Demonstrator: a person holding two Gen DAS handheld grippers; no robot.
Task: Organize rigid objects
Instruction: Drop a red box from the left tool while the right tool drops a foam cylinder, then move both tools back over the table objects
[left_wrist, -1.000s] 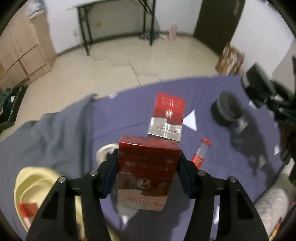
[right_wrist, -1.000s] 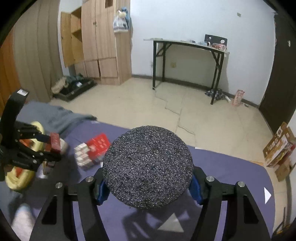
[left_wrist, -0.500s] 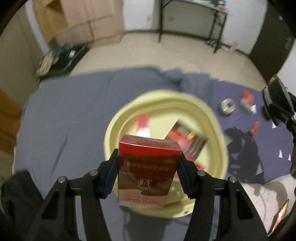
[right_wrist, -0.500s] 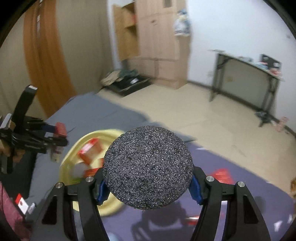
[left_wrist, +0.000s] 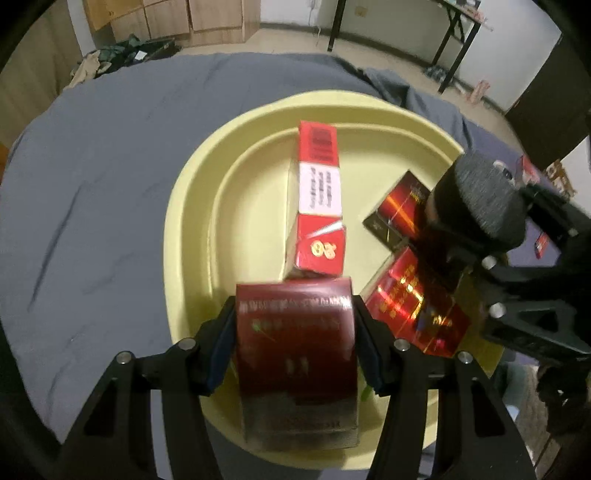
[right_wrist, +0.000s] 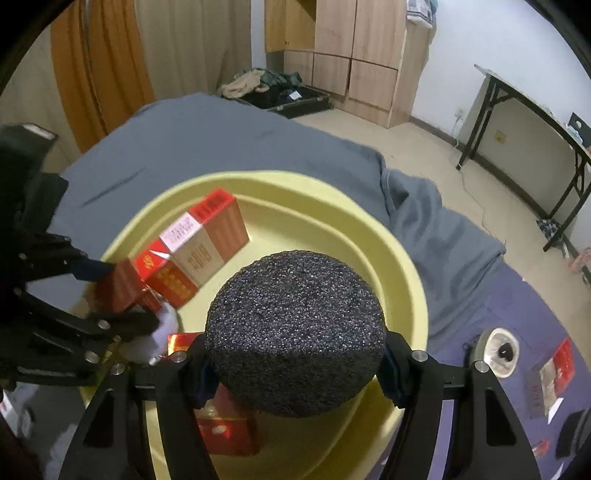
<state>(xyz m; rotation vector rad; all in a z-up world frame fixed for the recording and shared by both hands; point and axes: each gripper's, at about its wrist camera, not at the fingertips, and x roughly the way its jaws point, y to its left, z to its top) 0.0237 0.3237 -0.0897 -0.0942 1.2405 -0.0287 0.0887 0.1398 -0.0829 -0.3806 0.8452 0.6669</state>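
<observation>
yellow basin (left_wrist: 192, 206) waited below as the left gripper (left_wrist: 295, 332) pinched the dark red pack (left_wrist: 297, 354) and the right gripper (right_wrist: 295, 354) clamped the black grinding stone (right_wrist: 295, 332); lowering before release looked wise.

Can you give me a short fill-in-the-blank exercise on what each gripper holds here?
1. The left gripper is shut on a dark red ____.
2. The right gripper grips a rough black ____.
3. Both grippers hover over the ____ basin.
4. The basin sits on a ____ cloth.

Missing words: box; ball; yellow; grey
</observation>
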